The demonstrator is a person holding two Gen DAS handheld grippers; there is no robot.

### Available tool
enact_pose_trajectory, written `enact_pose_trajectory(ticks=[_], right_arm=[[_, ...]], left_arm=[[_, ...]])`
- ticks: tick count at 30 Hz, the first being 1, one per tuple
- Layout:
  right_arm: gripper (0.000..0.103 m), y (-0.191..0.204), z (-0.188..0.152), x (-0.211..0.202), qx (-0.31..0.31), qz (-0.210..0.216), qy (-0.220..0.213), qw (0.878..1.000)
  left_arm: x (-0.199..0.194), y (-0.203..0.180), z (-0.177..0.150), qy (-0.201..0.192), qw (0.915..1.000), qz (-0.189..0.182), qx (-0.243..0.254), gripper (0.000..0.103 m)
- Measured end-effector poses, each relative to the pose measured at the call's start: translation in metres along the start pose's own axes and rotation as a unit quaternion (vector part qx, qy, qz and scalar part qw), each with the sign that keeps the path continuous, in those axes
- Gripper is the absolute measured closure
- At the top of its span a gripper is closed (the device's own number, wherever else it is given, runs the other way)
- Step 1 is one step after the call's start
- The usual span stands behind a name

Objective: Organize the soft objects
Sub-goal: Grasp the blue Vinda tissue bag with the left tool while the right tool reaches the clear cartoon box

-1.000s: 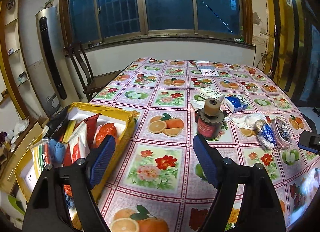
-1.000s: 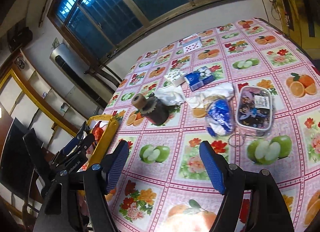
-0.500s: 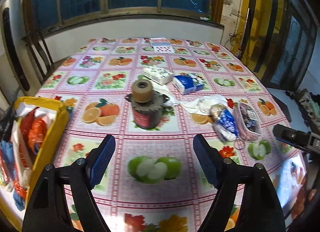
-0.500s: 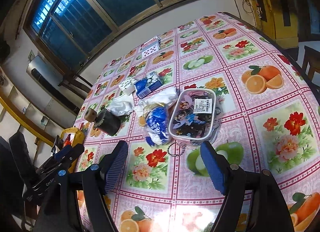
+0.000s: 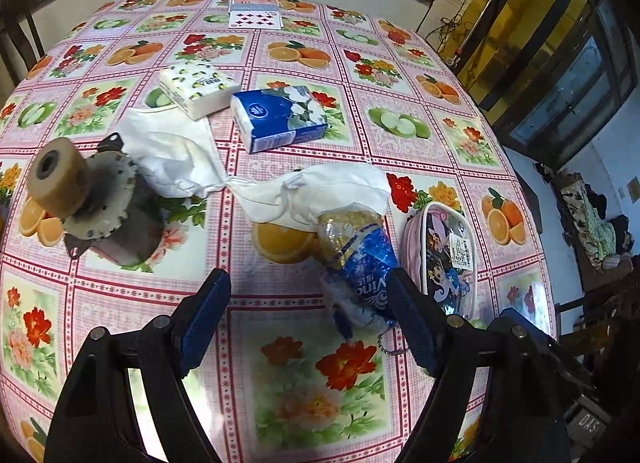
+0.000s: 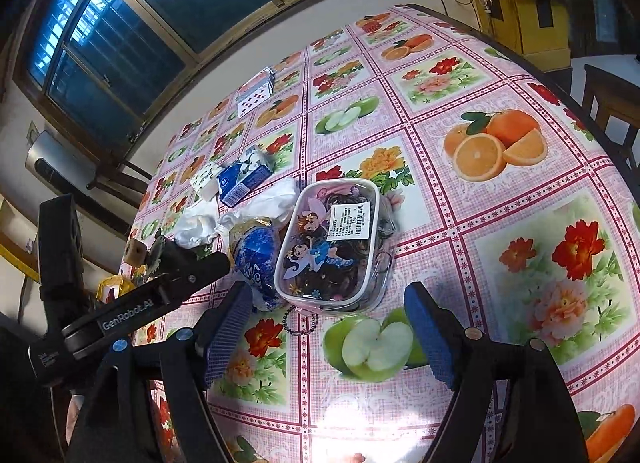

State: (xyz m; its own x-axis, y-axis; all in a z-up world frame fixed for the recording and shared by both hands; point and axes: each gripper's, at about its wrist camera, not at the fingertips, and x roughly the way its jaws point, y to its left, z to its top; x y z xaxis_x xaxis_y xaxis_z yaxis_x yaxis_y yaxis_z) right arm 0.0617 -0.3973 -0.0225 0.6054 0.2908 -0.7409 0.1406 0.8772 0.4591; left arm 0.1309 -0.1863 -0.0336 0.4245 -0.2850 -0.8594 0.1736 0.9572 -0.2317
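Left gripper (image 5: 308,315): jaws wide apart, empty, low over the fruit-print oilcloth (image 5: 280,383), blue plastic packet just beside the right pad.
Right gripper (image 6: 328,337): jaws spread, empty, just short of the clear cartoon pouch.
Blue plastic packet (image 5: 356,263): crinkly film, soft filling, lying between white cloth and pouch; likely light, squashy, slippery. Best pinched across the plump middle.
Clear cartoon pouch (image 6: 332,247): glossy vinyl, rounded rectangle, barcode label, bead chain at the near end; pliant walls, probably slick. Best gripped across the narrow width.
White cloth (image 5: 320,191): limp, crumpled; bunch a fold.
Tissue packs (image 5: 280,117): soft bricks, film-wrapped, farther back.
Tape roll on dark jar (image 5: 60,177): rigid, not a soft item.
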Motion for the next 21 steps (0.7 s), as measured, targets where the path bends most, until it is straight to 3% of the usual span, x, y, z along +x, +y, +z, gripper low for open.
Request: enact_pose_trajectory(ticks=[5,9,11,17,21], right_arm=[[0.022,0.004,0.007,0.007,-0.005,-0.001,0.003,1.000],[0.022,0.002,0.008,0.006,-0.001,0.000,0.001,1.000],[0.022,0.000,0.008,0.005,0.003,0.003,0.001,1.000],[0.022,-0.002,0.008,0.002,0.003,-0.001,0.002,1.000],[0.022,-0.001,0.010,0.005,0.001,-0.007,0.004,1.000]], left_arm=[[0.012,-0.003,0.007,-0.012,0.9992,0.035,-0.017,0.023],[0.030,-0.001,0.008,0.025,0.9985,-0.014,-0.047,0.023],[0.029,-0.003,0.007,0.023,0.9976,-0.034,-0.056,0.023],[0.038,-0.018,0.010,0.032,0.9987,-0.018,-0.037,0.023],[0.039,-0.015,0.009,0.021,0.9994,0.025,-0.012,0.023]])
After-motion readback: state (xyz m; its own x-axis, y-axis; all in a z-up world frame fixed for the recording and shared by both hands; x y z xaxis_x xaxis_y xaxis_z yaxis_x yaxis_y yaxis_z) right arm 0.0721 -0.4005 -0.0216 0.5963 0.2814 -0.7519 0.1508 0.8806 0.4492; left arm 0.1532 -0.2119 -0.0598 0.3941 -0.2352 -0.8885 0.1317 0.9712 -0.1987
